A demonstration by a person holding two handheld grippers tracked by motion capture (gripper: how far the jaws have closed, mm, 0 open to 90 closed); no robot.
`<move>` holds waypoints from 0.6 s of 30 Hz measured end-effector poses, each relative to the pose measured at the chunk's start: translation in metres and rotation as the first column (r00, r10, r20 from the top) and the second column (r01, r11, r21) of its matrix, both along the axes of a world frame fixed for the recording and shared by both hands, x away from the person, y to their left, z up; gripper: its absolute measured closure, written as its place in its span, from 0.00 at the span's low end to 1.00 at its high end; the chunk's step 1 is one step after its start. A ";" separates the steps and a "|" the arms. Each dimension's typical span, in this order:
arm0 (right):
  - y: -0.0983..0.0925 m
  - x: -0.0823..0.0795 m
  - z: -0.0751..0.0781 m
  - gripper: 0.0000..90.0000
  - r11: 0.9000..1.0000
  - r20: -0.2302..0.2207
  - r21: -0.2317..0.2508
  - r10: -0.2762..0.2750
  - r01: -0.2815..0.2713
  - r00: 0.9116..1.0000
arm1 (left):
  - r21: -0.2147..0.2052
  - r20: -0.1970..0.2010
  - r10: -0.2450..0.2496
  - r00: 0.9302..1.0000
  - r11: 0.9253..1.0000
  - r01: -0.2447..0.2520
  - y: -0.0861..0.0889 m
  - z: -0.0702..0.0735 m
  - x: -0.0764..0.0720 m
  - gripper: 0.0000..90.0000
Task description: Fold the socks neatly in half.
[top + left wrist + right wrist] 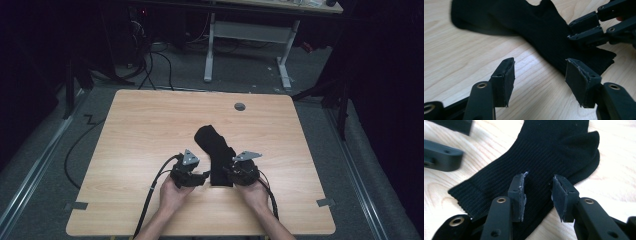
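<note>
A black ribbed sock (pixel 216 150) lies flat on the wooden table (pixel 150 125), with its cuff toward the person and its foot pointing away. My left gripper (pixel 205 177) sits just left of the cuff. In the left gripper view its jaws (pixel 540 80) stand open over bare wood, and the sock (pixel 534 30) lies just beyond its right pad. My right gripper (pixel 227 172) is at the cuff's right side. In the right gripper view it (pixel 539 195) hovers open above the sock's leg (pixel 554 152), its pads apart and not pinching the fabric.
A grey round cap (pixel 240 106) is set into the table near its far edge. Tape marks sit at the near corners (pixel 76 205) (pixel 325 202). A white desk frame (pixel 250 35) and cables (pixel 150 65) lie on the floor beyond.
</note>
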State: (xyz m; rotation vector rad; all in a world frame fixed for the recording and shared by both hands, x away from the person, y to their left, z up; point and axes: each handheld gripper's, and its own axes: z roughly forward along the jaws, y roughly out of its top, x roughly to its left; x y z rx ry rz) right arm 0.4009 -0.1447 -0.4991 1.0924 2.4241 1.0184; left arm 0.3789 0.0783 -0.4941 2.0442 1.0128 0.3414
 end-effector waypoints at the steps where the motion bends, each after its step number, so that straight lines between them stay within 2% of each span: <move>1: 0.001 -0.001 -0.001 0.70 1.000 0.010 -0.005 0.006 -0.006 1.000 | 0.014 -0.018 -0.009 1.000 1.000 0.010 -0.003 -0.003 0.001 0.46; 5: 0.000 0.000 -0.001 0.79 0.999 -0.006 0.023 0.033 -0.033 0.999 | 0.042 -0.002 -0.037 0.999 0.998 0.037 -0.010 -0.002 -0.005 0.47; 7: 0.001 0.000 -0.001 0.85 0.998 -0.009 0.026 0.049 -0.049 0.999 | 0.041 0.010 -0.046 0.999 0.998 0.046 -0.011 -0.001 -0.007 0.48; 9: 0.003 -0.001 -0.001 0.88 0.998 -0.002 0.019 0.062 -0.062 0.998 | 0.031 -0.004 -0.054 0.999 0.998 0.054 -0.011 -0.002 -0.006 0.53; 12: 0.003 -0.002 0.000 0.89 0.998 0.000 0.020 0.061 -0.061 0.998 | 0.043 -0.001 -0.056 0.998 0.997 0.056 -0.012 -0.003 -0.006 0.66; 15: 0.003 -0.003 0.001 0.89 0.998 0.008 0.021 0.062 -0.062 0.998 | 0.040 -0.003 -0.071 0.997 0.997 0.071 -0.014 -0.003 -0.007 0.72; 18: 0.004 -0.005 0.002 0.87 0.997 -0.007 0.027 0.069 -0.069 0.998 | 0.045 -0.028 -0.086 0.996 0.995 0.088 -0.014 -0.005 -0.006 0.78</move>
